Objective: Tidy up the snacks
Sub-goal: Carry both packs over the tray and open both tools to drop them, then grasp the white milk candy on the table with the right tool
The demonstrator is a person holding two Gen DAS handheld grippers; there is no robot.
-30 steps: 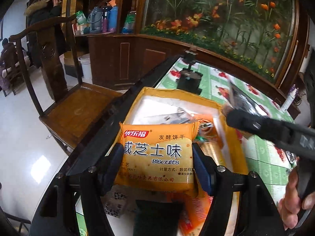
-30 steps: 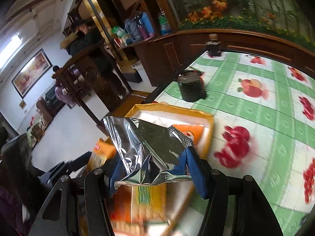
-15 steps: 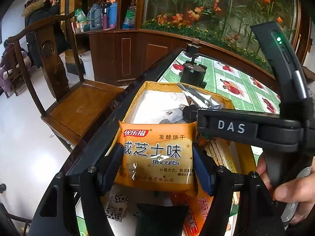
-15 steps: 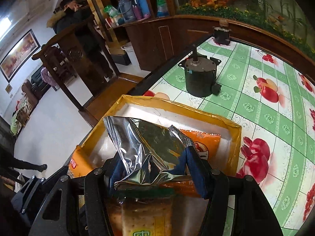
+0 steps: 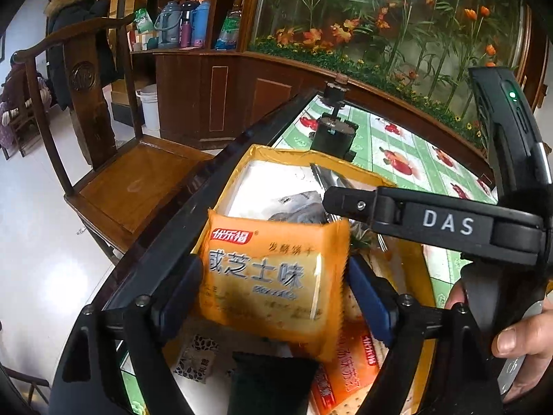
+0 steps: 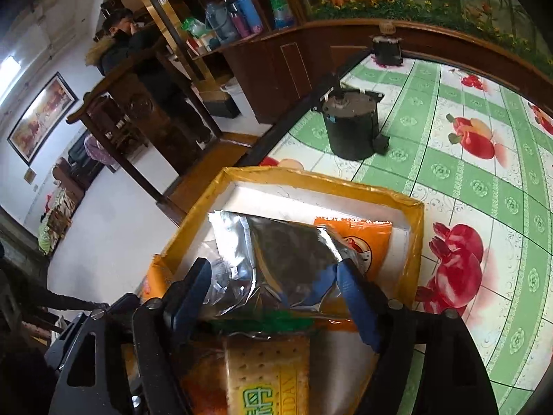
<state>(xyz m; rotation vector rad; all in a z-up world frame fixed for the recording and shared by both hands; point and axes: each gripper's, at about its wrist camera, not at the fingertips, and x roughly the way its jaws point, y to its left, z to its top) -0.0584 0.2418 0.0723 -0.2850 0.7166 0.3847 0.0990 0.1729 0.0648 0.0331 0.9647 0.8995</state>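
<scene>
both cameras are riding on hand-held grippers, looking forward and steeply down along their own fingers, very close above the yellow-rimmed tray [image 5: 262,152] [image 6: 321,176]. the left wrist view is facing the carved wooden chair [image 5: 114,159] and flower mural [image 5: 397,24]; the right wrist view is taking in more of the apple-print tablecloth [image 6: 484,180]. both are sharing the tray, the silver foil packet [image 5: 300,204] [image 6: 276,259] and the black motor [image 5: 331,135] [image 6: 352,128].

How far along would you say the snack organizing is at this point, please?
Done: several packets, including an orange cracker pack, already lie in the yellow tray. In hand: both jaws have just been opening, letting go of the orange biscuit packet between the left gripper pads and the silver foil bag in the right gripper. Left: withdrawing both grippers.
</scene>
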